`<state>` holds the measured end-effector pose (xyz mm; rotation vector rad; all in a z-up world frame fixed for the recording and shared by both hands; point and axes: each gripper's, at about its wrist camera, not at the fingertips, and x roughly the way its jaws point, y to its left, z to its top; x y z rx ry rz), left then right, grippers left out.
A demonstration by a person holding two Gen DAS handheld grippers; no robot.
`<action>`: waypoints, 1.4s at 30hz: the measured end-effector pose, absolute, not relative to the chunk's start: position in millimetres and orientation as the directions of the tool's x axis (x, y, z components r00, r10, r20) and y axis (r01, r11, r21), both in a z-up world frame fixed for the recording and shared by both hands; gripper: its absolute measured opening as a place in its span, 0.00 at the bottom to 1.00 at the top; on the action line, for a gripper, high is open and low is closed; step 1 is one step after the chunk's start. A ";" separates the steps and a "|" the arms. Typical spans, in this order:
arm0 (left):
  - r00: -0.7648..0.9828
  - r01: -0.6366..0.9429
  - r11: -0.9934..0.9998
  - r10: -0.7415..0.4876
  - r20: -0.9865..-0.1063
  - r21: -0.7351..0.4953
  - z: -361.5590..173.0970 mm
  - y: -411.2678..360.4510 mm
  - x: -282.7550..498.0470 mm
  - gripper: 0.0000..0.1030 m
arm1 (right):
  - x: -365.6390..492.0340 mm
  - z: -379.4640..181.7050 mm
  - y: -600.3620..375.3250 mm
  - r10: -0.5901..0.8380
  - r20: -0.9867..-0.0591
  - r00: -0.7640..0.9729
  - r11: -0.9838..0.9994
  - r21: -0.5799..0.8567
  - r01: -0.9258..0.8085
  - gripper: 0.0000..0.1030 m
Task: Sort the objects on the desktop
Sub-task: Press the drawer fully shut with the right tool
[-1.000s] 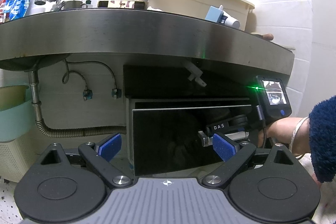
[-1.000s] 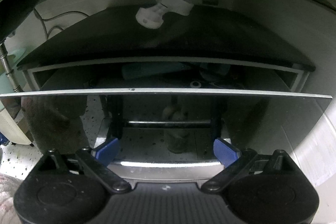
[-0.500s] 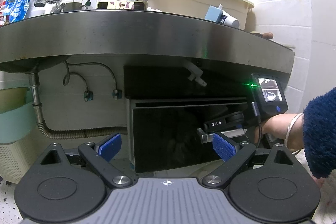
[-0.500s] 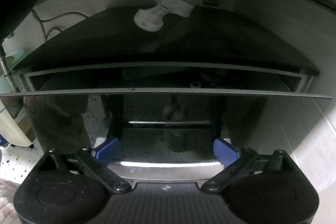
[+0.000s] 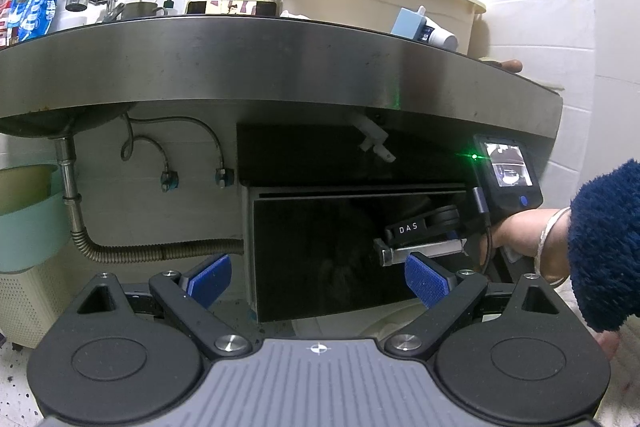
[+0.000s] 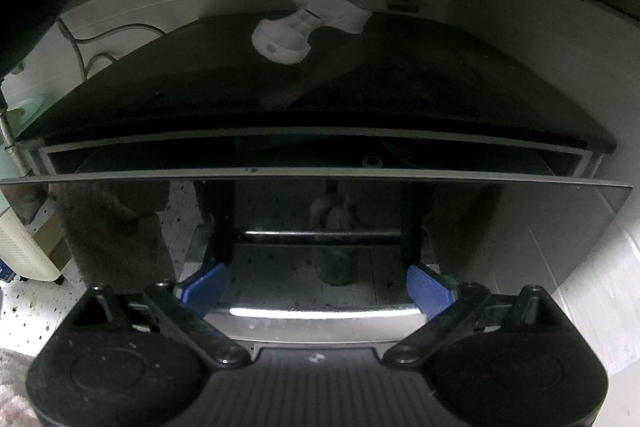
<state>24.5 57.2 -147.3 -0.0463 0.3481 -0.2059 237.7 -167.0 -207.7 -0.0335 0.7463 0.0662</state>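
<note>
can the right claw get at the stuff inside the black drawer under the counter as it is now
Probably not. The right claw is open and right at the glossy black drawer front, but the drawer is only open a narrow slit at the top, too thin for it.

A glossy black drawer [image 6: 312, 227] stands slightly open under the steel counter, dim objects barely visible inside.

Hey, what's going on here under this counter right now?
A person holds two grippers in front of a black glossy drawer under a steel counter. The right gripper sits open against the drawer's metal handle, and the drawer stands slightly open at the top. The left gripper hangs back, open and empty. Toiletries sit on the counter.
</note>
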 end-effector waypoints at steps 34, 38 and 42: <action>0.906 0.197 0.976 -0.216 -0.364 -0.089 -154.5 50.7 13.1 0.94 | 268.1 -203.7 -166.4 0.048 -0.701 0.711 0.997 -0.009 -0.076 0.94; 0.903 0.204 0.976 -0.220 -0.369 -0.081 -155.4 48.8 11.2 0.95 | 272.1 -203.3 -166.4 0.048 -0.702 0.711 0.997 -0.008 -0.075 0.94; 0.902 0.210 0.974 -0.225 -0.370 -0.079 -155.8 47.6 8.6 0.96 | 274.8 -203.7 -164.9 0.046 -0.701 0.711 0.997 -0.007 -0.072 0.94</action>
